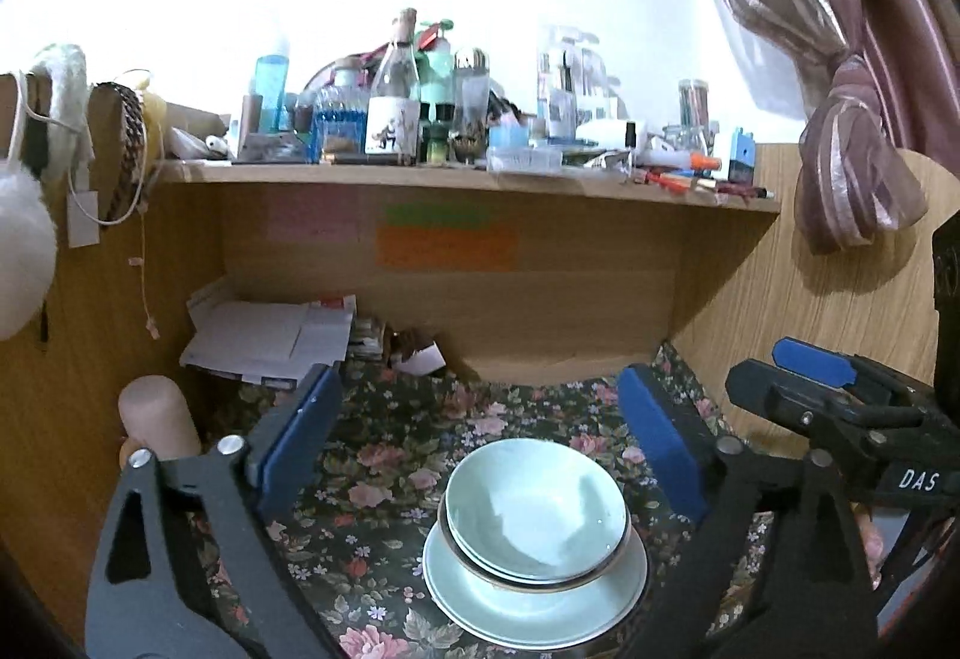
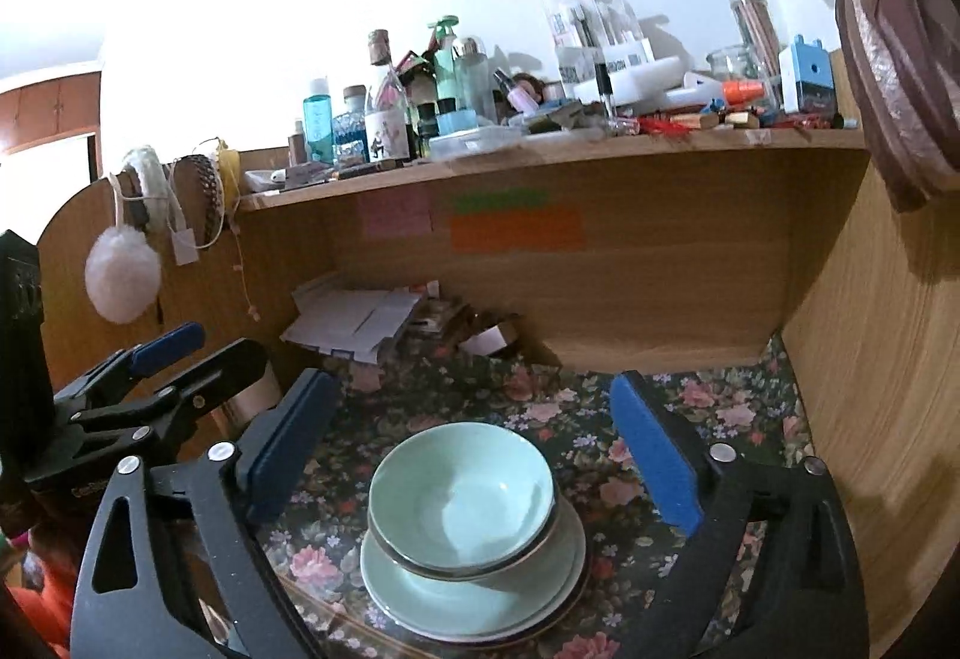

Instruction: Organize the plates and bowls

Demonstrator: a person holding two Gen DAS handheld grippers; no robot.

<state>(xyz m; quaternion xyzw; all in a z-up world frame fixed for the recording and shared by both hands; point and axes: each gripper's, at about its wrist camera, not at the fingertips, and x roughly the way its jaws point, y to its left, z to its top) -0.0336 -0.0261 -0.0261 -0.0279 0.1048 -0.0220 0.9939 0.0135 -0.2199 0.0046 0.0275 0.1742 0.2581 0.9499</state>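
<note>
Bowls (image 2: 461, 503), pale green, nest atop matching plates (image 2: 474, 602) on floral cloth (image 2: 690, 407).

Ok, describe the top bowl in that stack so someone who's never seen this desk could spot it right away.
Find the floral tablecloth under the cluttered wooden shelf. On it sits one pale green stack: plates below, bowls above. The top bowl is the uppermost, nested in a dark-rimmed bowl, and empty.

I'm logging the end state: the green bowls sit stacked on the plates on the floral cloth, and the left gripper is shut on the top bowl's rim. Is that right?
Not quite. The green bowls do sit stacked on the plates on the floral cloth, but the left gripper is open, its fingers clear of the top bowl's rim. The left wrist view shows this.
</note>
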